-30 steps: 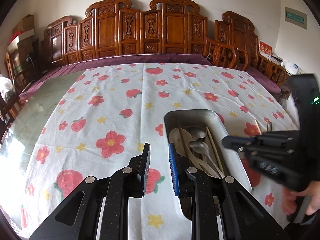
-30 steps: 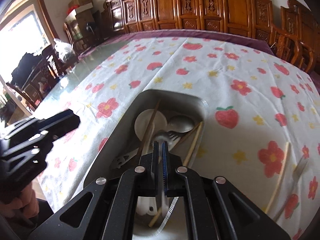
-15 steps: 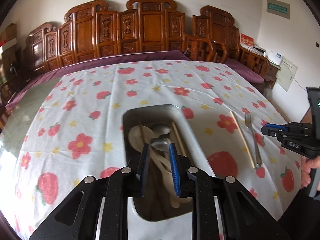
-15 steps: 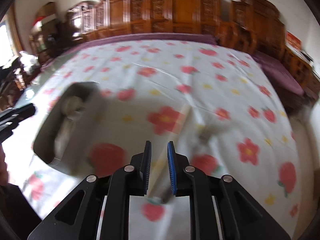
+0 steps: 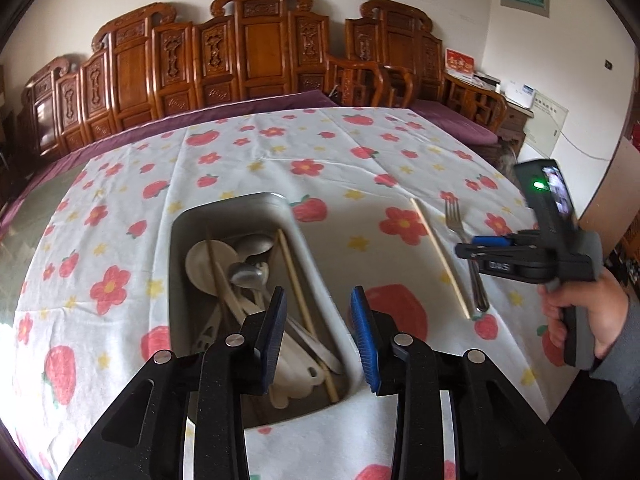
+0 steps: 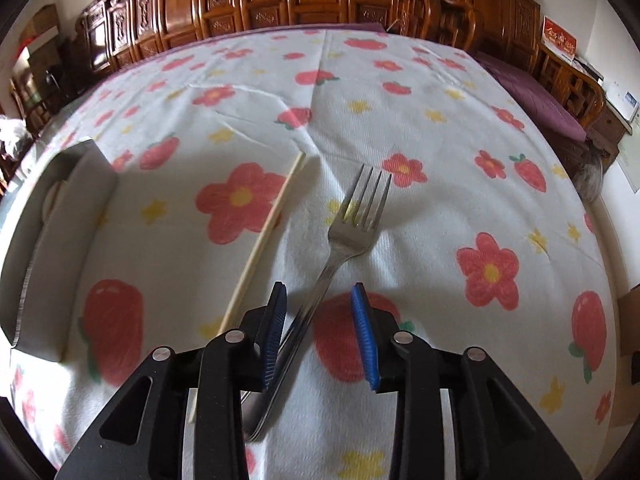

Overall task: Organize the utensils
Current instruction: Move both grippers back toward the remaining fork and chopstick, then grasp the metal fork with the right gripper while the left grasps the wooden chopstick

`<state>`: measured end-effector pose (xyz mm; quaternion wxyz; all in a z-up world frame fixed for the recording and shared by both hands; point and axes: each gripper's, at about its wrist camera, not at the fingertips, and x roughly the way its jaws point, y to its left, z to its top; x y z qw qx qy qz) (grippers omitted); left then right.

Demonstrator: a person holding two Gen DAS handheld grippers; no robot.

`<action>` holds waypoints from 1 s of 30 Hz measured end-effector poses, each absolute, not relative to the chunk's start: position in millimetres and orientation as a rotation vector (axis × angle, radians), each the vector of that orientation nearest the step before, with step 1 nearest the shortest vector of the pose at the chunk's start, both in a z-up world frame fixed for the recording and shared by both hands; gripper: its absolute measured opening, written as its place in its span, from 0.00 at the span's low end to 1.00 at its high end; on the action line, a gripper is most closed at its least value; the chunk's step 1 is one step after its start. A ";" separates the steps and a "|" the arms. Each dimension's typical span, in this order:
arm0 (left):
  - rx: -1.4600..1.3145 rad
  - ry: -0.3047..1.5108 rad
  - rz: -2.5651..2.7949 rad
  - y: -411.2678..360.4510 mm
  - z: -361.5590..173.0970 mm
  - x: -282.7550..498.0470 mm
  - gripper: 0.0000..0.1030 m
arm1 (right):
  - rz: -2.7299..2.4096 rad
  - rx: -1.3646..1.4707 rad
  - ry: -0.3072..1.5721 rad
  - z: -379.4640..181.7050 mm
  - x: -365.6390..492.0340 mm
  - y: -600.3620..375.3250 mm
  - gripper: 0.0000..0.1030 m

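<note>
A metal tray (image 5: pixel 236 202) on the flowered tablecloth holds white and metal spoons (image 5: pixel 248 272) and wooden chopsticks (image 5: pixel 298 296). My left gripper (image 5: pixel 319 336) hovers over the tray's near right wall. Its jaws are opening and grip nothing. To the right of the tray lie a loose chopstick (image 6: pixel 264 236) and a metal fork (image 6: pixel 352 224), side by side on the cloth. My right gripper (image 6: pixel 319 332) is low over the fork's handle and its jaws are opening. The handle runs between them near the left pad, which does not press on it. The same gripper (image 5: pixel 480 246) shows in the left wrist view, held by a hand.
Carved wooden chairs (image 5: pixel 256 52) line the far side of the table. The tray's outer wall (image 6: pixel 80 264) stands just left of the loose chopstick. The table's right edge falls away towards a purple bench (image 6: pixel 536 100).
My right gripper swung from over the tray to the fork, came lower, and its shut jaws spread apart. My left gripper shifted right over the tray and its jaws widened.
</note>
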<state>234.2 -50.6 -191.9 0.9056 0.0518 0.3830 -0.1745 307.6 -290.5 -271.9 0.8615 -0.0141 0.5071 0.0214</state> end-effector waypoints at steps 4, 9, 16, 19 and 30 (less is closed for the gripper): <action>0.134 0.787 -0.371 -63.7 -193.4 229.6 0.30 | 0.064 -0.046 1.076 -271.8 308.3 -292.5 0.19; 0.156 0.779 -0.374 -78.6 -193.5 224.3 0.30 | 0.070 -0.020 1.083 -270.7 300.2 -310.6 0.10; 0.203 0.801 -0.385 -106.4 -198.2 225.8 0.30 | 0.060 -0.014 1.056 -270.5 290.0 -329.2 0.08; 0.220 0.809 -0.391 -121.6 -201.7 230.3 0.30 | 0.057 -0.014 1.041 -269.8 286.0 -335.0 0.08; 0.228 0.864 -0.453 -184.1 -228.1 269.9 0.30 | 0.040 -0.035 0.996 -265.3 283.4 -351.2 0.08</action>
